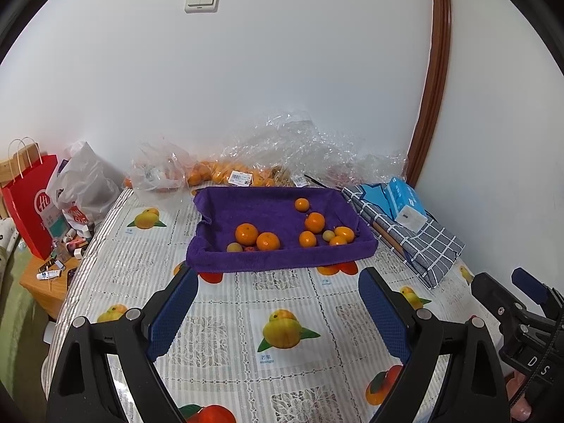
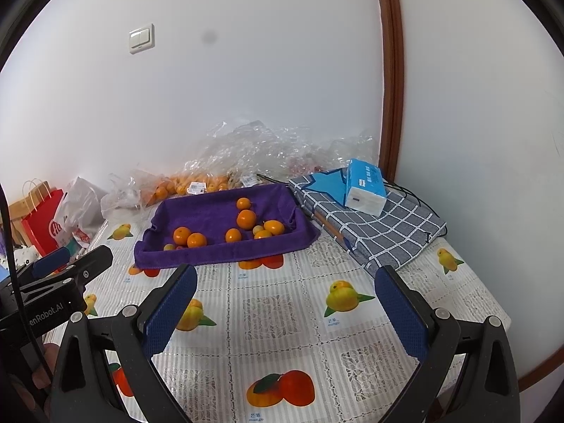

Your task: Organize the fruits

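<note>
While both wide-spread and empty, left gripper [image 1: 278, 278] and right gripper [image 2: 285, 276] just short of oranges [image 1: 246, 233] on purple towel [image 1: 225, 261].

Fuzzy purple towel [image 1: 246, 208], glossy tablecloth [image 1: 225, 303]

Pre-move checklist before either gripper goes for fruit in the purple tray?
1. Left gripper open and empty: ok, fingers spread, nothing between them.
2. Right gripper open and empty: ok, same.
3. Path to purple tray clear: ok, only bare tablecloth between both grippers and its near edge.
4. Fruit reachable: ok, oranges lie loose in the tray, some touching, with smaller pale fruits among them.
5. Sorting target in view: not ok, no second container visible; only bagged oranges behind the tray.
6. Clearance on the right: ok, tissue pack and checked cloth lie beside the tray, apart from the fruit.
</note>
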